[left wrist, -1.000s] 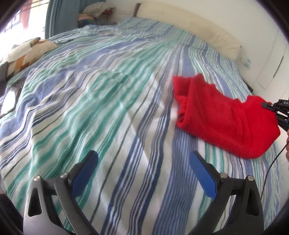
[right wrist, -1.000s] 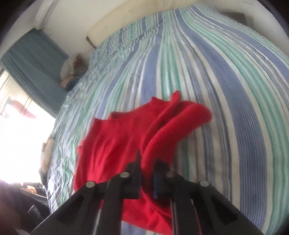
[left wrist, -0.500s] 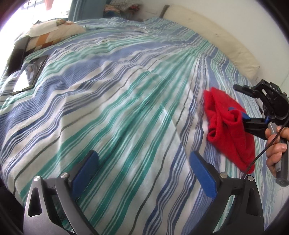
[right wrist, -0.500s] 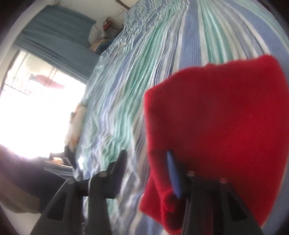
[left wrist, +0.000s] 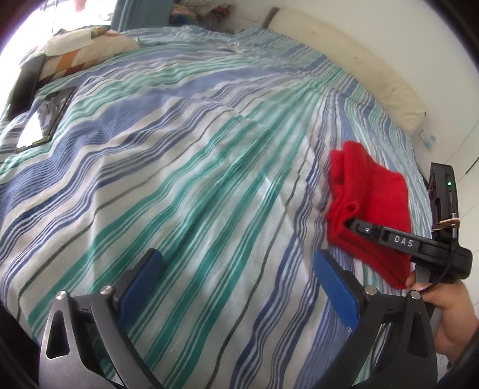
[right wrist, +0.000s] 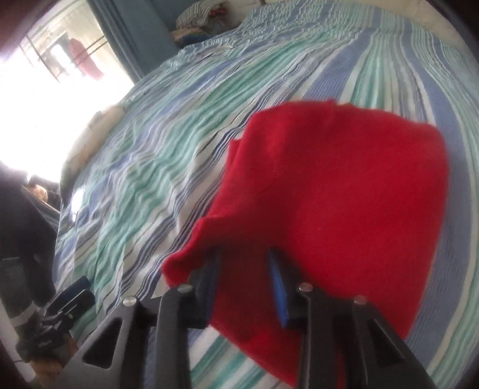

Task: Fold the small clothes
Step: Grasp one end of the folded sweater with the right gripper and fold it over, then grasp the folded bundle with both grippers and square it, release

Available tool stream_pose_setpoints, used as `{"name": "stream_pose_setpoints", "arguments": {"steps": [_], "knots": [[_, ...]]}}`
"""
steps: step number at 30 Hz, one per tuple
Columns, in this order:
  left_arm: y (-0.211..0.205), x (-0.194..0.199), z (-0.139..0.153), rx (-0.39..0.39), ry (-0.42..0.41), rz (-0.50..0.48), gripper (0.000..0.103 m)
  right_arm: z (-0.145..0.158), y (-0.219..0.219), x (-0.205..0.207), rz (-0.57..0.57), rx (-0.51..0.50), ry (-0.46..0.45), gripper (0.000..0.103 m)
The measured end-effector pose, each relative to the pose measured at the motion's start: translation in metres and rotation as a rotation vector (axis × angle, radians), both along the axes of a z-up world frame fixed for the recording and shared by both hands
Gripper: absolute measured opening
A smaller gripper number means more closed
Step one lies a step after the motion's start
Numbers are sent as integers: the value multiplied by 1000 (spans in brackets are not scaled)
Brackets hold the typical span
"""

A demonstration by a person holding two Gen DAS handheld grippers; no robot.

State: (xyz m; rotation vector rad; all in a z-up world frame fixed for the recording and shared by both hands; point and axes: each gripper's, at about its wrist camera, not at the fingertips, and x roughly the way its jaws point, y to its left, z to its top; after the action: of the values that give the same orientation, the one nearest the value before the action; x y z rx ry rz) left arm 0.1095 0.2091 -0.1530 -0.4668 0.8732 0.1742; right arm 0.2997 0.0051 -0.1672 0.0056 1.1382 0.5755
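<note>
A small red garment point(left wrist: 369, 203) lies folded over on the striped bedspread point(left wrist: 185, 167) at the right of the left wrist view. My left gripper point(left wrist: 236, 269) is open and empty, above the bedspread to the left of the garment. My right gripper point(right wrist: 244, 263) sits at the garment's near edge point(right wrist: 335, 209) with its jaws parted and the red cloth draped over and between them. In the left wrist view the right gripper point(left wrist: 350, 223) reaches into the garment's left fold.
A patterned pillow point(left wrist: 80, 51) and a dark tablet point(left wrist: 45, 116) lie at the far left of the bed. A cream headboard cushion point(left wrist: 353, 59) runs along the wall. Piled clothes point(right wrist: 197, 18) sit by the blue curtain.
The right gripper carried the garment's edge over onto itself and its jaws opened. The garment now lies as a smaller folded shape. The left gripper swung left, staying open.
</note>
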Motion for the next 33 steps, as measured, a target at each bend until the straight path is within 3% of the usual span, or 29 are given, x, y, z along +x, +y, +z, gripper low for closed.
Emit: {"name": "stream_pose_setpoints", "arguments": {"steps": [2,4,8,11,13,16,19,20,22,23,26,27,30,33], "knots": [[-1,-1,0,15,3,-2,101,-14,21,-10,18,-54,-45,31],[-1,-1,0,15,3,-5,101,-5,22,-14,21,-29,-60,31],[-4,1,2,11,1,-21,101,41,-15,-39,38,44,-142,31],[-13,4,3,12,1,-59,101,58,-49,-68,-1,3,-221,31],[-24,6,2,35,7,-94,101,39,-65,-75,-43,-42,-197,31],[-39,5,4,73,33,-147,101,-9,-76,-66,-97,-39,-76,31],[-45,4,27,-6,-41,-217,101,-4,-77,-72,-101,-10,-105,33],[-47,11,36,-39,-67,-244,102,4,-81,-73,-97,24,-95,36],[-59,39,53,-68,-97,-302,102,21,-92,-79,-93,80,-127,56],[-63,56,59,-77,-100,-329,102,30,-101,-80,-107,85,-160,60],[-83,123,49,-164,-28,-460,102,45,-134,-65,-199,123,-194,70],[-90,144,40,-154,16,-494,102,46,-144,-55,-235,143,-175,70],[-100,187,12,0,113,-476,101,38,-162,-22,-302,186,-117,70],[-101,207,-11,24,182,-478,102,19,-165,6,-335,258,-47,70]]}}
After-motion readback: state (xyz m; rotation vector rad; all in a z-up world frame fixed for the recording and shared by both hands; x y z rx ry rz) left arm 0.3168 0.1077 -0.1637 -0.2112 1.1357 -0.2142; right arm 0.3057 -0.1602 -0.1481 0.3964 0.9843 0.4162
